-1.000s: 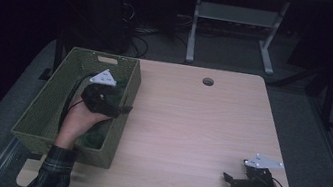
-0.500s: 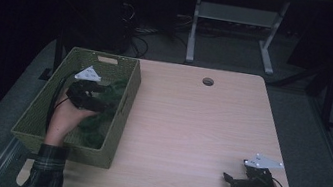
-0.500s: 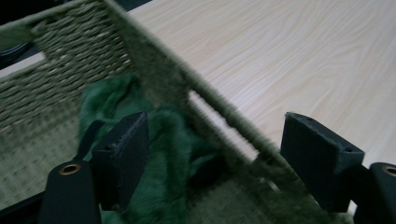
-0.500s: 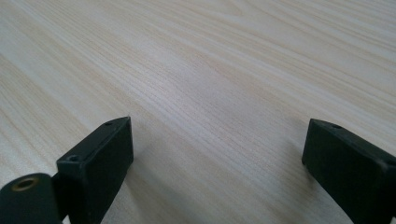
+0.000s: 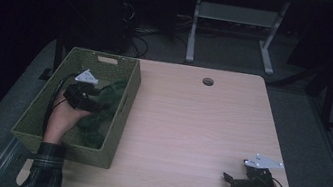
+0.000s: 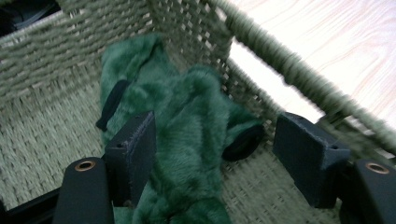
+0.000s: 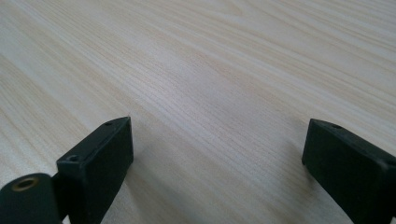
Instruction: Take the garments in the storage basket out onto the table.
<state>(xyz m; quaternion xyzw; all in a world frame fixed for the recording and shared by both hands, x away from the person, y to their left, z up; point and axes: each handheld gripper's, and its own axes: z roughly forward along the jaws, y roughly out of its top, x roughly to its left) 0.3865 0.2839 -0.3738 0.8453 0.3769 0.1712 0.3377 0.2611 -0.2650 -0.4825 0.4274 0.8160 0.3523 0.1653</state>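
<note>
Basket (image 5: 125,102): left hand-held gripper (image 6: 219,154) closing around green cloth (image 6: 187,144).

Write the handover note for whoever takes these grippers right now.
Left gripper: inside the woven basket, jaws have just been closing around the green fuzzy cloth; one pad touches it, the other is apart, so no grip yet.
Right gripper: open, resting low over the bare table.
Done: reach into basket.
Left: probably close on the cloth and lift it out.

Dim room, slightly blurred close-ups
</note>
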